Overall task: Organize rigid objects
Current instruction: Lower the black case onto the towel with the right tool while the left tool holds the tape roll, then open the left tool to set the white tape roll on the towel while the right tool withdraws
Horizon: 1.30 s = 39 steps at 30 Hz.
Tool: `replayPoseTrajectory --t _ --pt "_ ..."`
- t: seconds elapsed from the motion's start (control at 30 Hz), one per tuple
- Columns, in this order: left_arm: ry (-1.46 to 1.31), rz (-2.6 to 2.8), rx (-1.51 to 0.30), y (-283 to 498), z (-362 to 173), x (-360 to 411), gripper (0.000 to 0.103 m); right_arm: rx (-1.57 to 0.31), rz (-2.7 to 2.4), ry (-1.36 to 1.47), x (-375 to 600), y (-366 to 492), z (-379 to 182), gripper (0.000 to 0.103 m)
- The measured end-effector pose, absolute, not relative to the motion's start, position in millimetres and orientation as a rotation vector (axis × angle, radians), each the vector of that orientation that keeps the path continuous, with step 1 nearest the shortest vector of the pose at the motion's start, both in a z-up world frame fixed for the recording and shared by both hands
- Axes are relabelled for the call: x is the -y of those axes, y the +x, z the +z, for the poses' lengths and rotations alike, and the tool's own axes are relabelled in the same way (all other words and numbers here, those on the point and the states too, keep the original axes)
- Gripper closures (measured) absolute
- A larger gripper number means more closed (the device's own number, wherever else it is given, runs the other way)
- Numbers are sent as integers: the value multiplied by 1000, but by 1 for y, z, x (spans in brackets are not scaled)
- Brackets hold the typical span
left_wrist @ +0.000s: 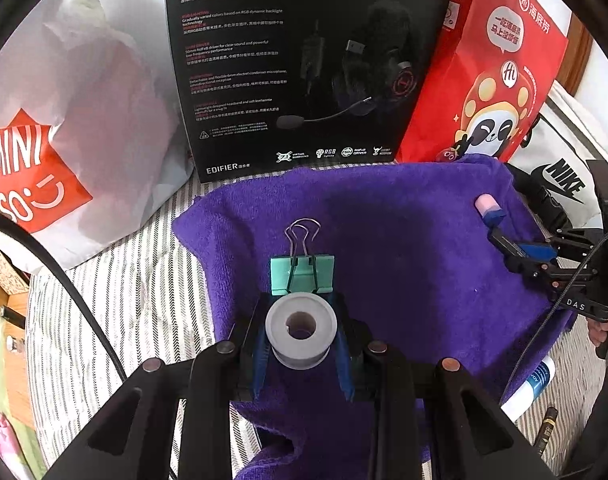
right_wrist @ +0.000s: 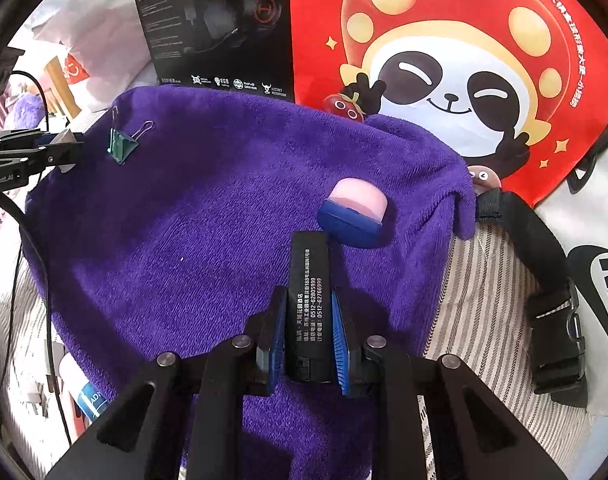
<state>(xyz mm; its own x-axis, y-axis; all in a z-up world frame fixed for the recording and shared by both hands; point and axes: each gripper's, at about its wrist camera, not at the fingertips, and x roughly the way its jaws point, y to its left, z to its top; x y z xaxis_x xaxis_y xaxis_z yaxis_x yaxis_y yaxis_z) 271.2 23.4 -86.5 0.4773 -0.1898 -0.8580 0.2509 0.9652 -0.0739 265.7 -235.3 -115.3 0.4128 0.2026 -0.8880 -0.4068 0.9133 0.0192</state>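
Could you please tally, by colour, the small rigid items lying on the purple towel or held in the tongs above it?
Green: 1, the binder clip, lying on the purple towel.
Grey: 1, the spool, held in the left tongs.
Black: 1, the slim box, held in the right tongs.
Pink and blue: 1, the small capped item, lying on the towel.
Total: 4

You see a fuzzy purple cloth towel (left_wrist: 403,240) (soft and rough-looking). The mint-green binder clip (left_wrist: 302,274) has shiny wire metal handles. The grey plastic spool (left_wrist: 301,330) looks smooth and matt. The red paper bag (right_wrist: 443,60) shines.
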Motion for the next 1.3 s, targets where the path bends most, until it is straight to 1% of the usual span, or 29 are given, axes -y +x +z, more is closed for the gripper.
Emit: replayPoseTrajectory --t 0.27,0.33,0.47,0.6,0.63,0.77,0.93,1.17,1.27,1.3 --pt "70 -278 -1053 273 -91 -24 76 -1094 397 -207 236 267 -114 79" --pt "72 -284 -1055 273 -93 -24 76 -1105 399 -194 237 268 -113 75" --pt "65 -296 -1071 273 -98 -24 76 -1089 384 -181 238 268 -105 72" --pt "71 -297 -1087 276 -109 -22 76 -1047 374 -130 243 266 -88 61" --pt "73 -292 -1088 277 -111 -22 76 -1031 378 -120 244 264 -83 60" --pt "83 -302 -1080 278 -118 -17 76 -991 397 -141 241 256 -70 59" --pt "174 -266 -1056 275 -123 -2 76 -975 403 -154 239 253 -61 59" --pt "162 -267 -1059 275 -125 -1 75 -976 387 -148 247 248 -56 58" --pt "166 -264 -1066 275 -125 -1 73 -974 381 -139 253 245 -53 58" --pt "157 -270 -1071 274 -124 -3 69 -973 381 -134 254 245 -52 57"
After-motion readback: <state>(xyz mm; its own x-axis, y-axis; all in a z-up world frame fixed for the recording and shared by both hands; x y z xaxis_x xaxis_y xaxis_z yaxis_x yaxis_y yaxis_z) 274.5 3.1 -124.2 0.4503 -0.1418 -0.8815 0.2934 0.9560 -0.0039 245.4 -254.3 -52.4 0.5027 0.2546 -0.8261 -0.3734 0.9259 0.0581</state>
